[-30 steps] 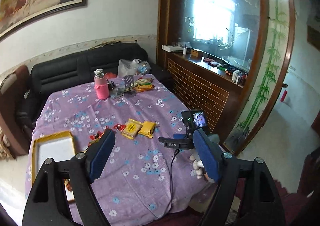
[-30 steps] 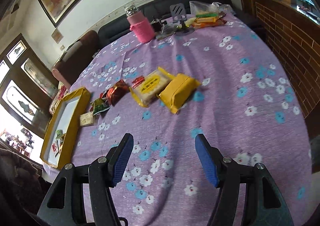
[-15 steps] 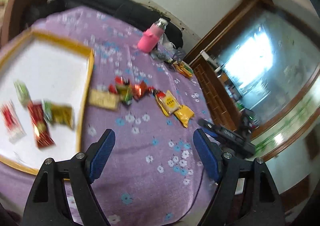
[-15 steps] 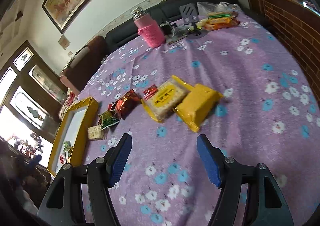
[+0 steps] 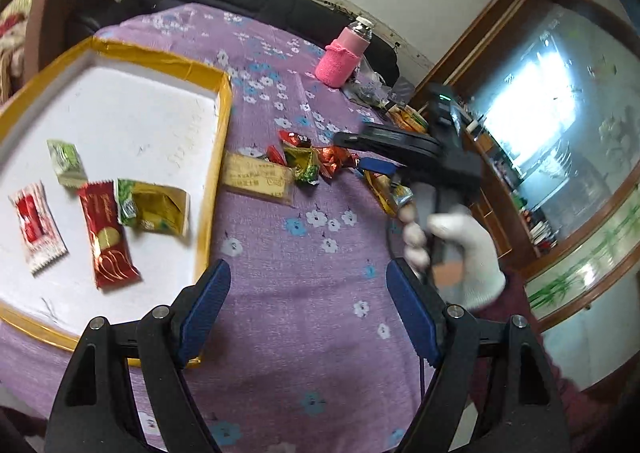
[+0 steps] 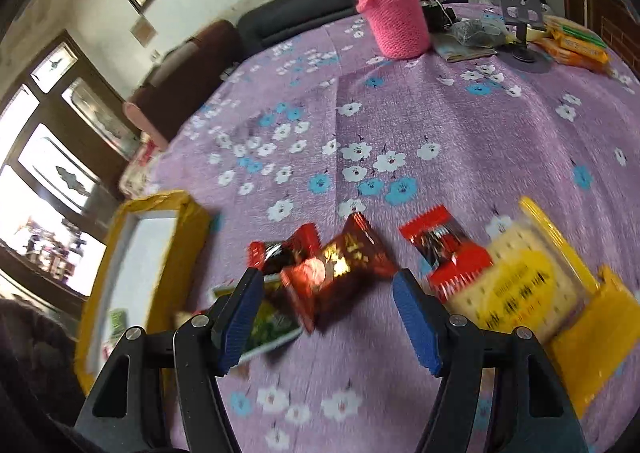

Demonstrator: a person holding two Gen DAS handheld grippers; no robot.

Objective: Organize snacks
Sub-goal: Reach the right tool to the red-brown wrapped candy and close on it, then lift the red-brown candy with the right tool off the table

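My right gripper [image 6: 328, 317] hangs with jaws apart over the dark-red snack packet [image 6: 340, 269] mid-desk, beside the yellow tray [image 6: 92, 293]; overlapping wrappers risk a double grab. My left gripper [image 5: 308, 309] is apart, empty.

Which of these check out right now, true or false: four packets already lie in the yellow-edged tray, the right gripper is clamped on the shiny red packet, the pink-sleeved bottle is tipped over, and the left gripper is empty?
1. Four packets lie in the yellow-edged tray. True: a green one, a red-and-white one, a dark red one and a gold-and-green one.
2. The right gripper is clamped on the shiny red packet. False: its jaws stand open, with the packet on the cloth ahead of them.
3. The pink-sleeved bottle is tipped over. False: it stands upright.
4. The left gripper is empty. True: open, over the purple cloth beside the tray.
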